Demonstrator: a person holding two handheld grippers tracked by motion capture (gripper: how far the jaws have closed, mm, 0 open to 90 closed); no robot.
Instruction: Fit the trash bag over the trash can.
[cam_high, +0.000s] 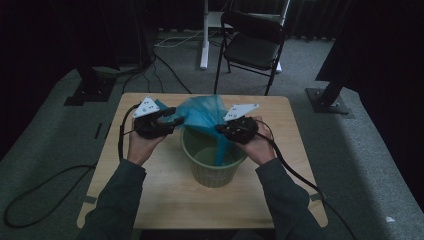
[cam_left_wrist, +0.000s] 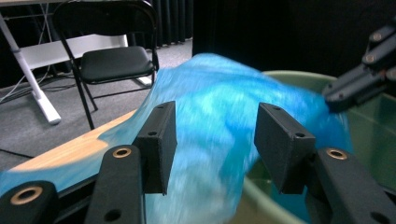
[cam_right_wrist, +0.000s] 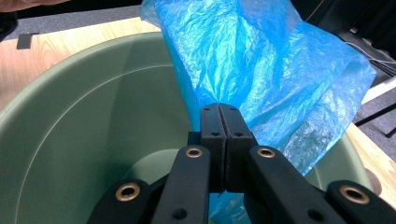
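Note:
A green plastic bin (cam_high: 212, 175) stands in the middle of the wooden table (cam_high: 165, 200). A thin blue plastic bag (cam_high: 202, 112) lies over its far rim and hangs down inside. My right gripper (cam_high: 220, 129) is over the bin's right side, shut on a bunched fold of the bag (cam_right_wrist: 261, 60) above the bin's hollow (cam_right_wrist: 93, 130); in its own view the right gripper (cam_right_wrist: 219, 109) shows its jaws pressed together. My left gripper (cam_high: 177, 120) is at the bin's left rim. Its jaws stand apart, and the left gripper (cam_left_wrist: 215, 140) has the blurred bag (cam_left_wrist: 215, 88) between and beyond them, unpinched.
A black folding chair (cam_high: 252, 42) stands on the carpet beyond the table's far edge, with a white desk leg (cam_high: 204, 35) beside it. Cables trail from both grippers over the table's sides. Bare tabletop lies in front of the bin.

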